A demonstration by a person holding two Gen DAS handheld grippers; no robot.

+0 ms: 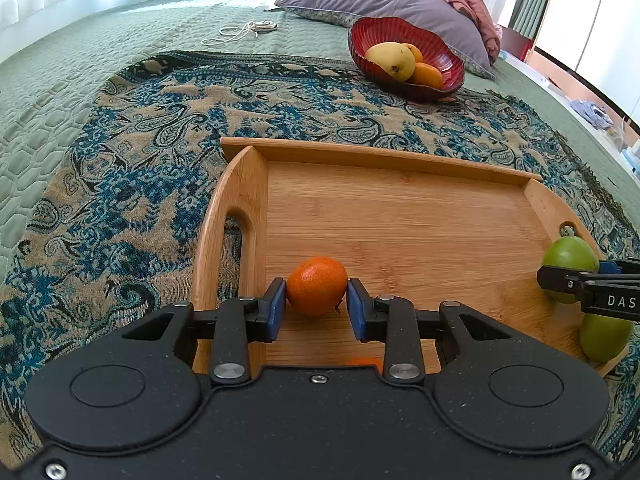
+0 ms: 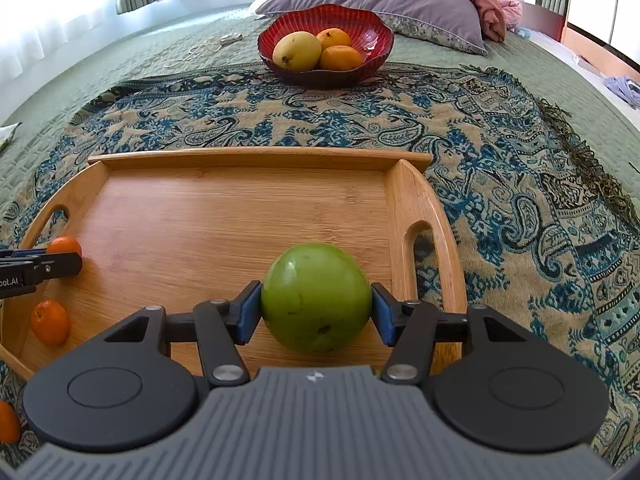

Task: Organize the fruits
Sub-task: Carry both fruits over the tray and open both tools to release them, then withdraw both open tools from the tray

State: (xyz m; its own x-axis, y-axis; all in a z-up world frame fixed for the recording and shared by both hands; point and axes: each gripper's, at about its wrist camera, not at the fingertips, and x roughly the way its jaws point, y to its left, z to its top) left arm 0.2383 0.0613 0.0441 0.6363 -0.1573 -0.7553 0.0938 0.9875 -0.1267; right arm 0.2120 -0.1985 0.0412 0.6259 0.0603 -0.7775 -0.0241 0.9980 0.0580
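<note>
Over the tray (image 2: 404,200), the left gripper (image 1: 316,296) is pinching a tangerine (image 1: 317,290) and the right gripper (image 2: 316,306) a green apple (image 2: 316,297); each round fruit is risking slipping free and rolling.

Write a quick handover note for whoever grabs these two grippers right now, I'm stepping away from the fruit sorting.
Left gripper: jaws closed on a small orange tangerine near the left end of the wooden handled tray.
Right gripper: jaws closed on a round green fruit near the tray's right handle.
Done: the red ribbed bowl on the patterned throw already holds a yellow mango and two oranges.
Left: both gripped fruits are not yet in the bowl. Another tangerine and a second green fruit remain on the tray, and one orange fruit lies off it.
</note>
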